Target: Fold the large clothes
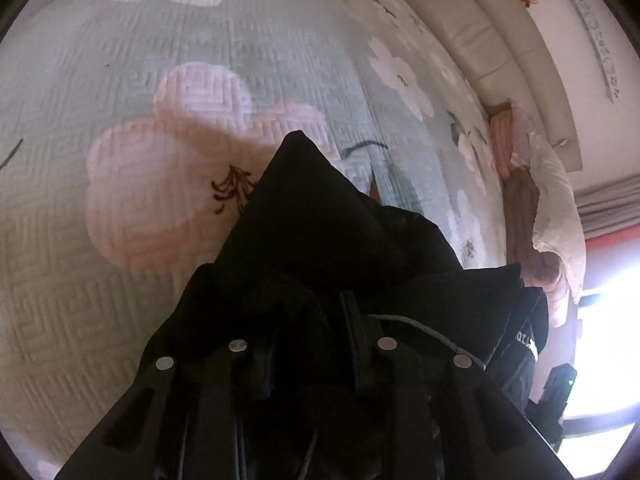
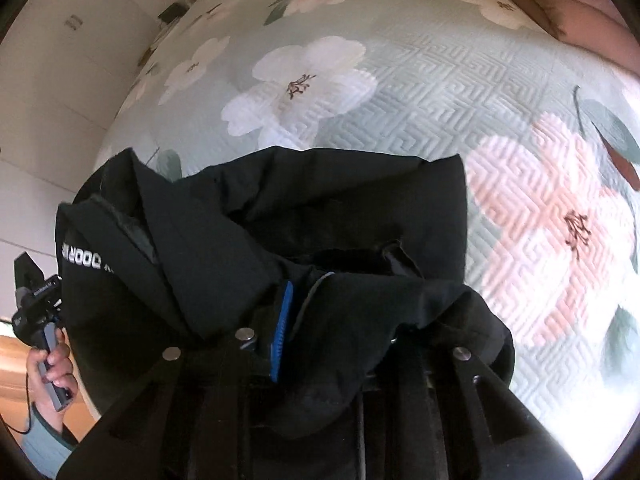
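Observation:
A black jacket (image 1: 320,232) lies bunched on the floral quilt (image 1: 120,80), with white lettering (image 2: 80,258) on one fold. In the left wrist view my left gripper (image 1: 304,320) points down into the jacket. Its jaws stand a little apart and dark cloth lies over and between them. The right wrist view has my right gripper (image 2: 332,312) over the jacket (image 2: 320,208). One blue pad (image 2: 282,328) shows bare, the other finger is buried under cloth, and the jaws are slightly apart. A hand (image 2: 56,364) holds the left gripper's handle at the left edge.
The pale green quilt (image 2: 440,92) with pink and white flowers covers the bed. A padded headboard (image 1: 480,40) runs along the far side, with pink bedding (image 1: 524,224) and a white cloth (image 1: 556,200) by it. White cupboard doors (image 2: 60,60) stand beyond the bed's left edge.

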Motion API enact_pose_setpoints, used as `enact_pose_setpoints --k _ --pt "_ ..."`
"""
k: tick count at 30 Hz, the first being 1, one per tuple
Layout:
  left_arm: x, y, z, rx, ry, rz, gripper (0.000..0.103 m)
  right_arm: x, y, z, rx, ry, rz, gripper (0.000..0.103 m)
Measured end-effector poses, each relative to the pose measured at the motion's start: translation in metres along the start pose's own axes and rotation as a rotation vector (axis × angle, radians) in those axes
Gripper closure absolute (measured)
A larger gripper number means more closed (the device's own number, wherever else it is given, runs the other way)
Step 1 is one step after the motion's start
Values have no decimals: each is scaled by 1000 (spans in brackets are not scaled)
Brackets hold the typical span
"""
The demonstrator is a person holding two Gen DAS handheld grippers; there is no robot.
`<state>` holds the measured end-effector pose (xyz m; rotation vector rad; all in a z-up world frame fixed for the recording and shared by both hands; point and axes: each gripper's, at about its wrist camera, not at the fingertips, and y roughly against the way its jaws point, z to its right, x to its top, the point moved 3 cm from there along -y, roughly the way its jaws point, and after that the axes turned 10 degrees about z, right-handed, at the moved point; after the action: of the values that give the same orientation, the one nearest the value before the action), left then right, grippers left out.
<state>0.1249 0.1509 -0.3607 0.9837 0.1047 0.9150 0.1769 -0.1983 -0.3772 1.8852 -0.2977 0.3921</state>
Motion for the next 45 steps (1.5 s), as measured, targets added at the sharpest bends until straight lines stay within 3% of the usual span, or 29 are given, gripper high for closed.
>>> enact_pose_setpoints --k 6,9,11,13,14,15,17,22,26,29,30,33,34,37,40,43,45 --pt "2 22 16 67 -95 -10 75 5 7 9 80 -24 -20 76" --pt "7 51 24 29 -128 -50 71 10 30 15 135 -58 -13 72" --pt "13 86 28 -6 -119 2 70 13 48 16 219 -88 -17 67" --pt "20 119 30 -106 -78 32 61 15 71 19 287 -110 -6 67" --pt "22 132 31 -141 -71 54 48 16 83 21 311 -121 3 66" --pt "25 150 34 -160 -85 93 31 15 93 22 334 -137 7 66" --pt "30 163 39 -149 -139 145 20 13 108 23 351 -151 9 66" --pt "44 114 48 -13 -269 68 20 4 116 13 317 -107 4 66" --pt "55 73 55 31 -384 43 20 7 137 15 412 -215 39 64" --pt "61 47 58 29 -413 5 20 10 148 17 464 -253 28 63" --pt "63 39 56 32 -416 -10 20 11 151 15 475 -252 16 60" --pt "68 27 46 26 -378 -40 20 3 156 9 585 -267 -68 26" --pt "69 27 43 18 -362 -44 20 1 159 9 592 -268 -74 24" --pt "69 25 36 15 -333 -40 20 3 173 15 374 -153 -19 21" --pt "67 13 31 24 -315 -63 20 14 162 31 81 -53 91 19" --pt "66 -4 29 -6 -290 -101 20 28 124 47 -29 10 120 19" --pt "66 -13 33 -36 -306 -123 20 36 94 53 -45 61 108 19"
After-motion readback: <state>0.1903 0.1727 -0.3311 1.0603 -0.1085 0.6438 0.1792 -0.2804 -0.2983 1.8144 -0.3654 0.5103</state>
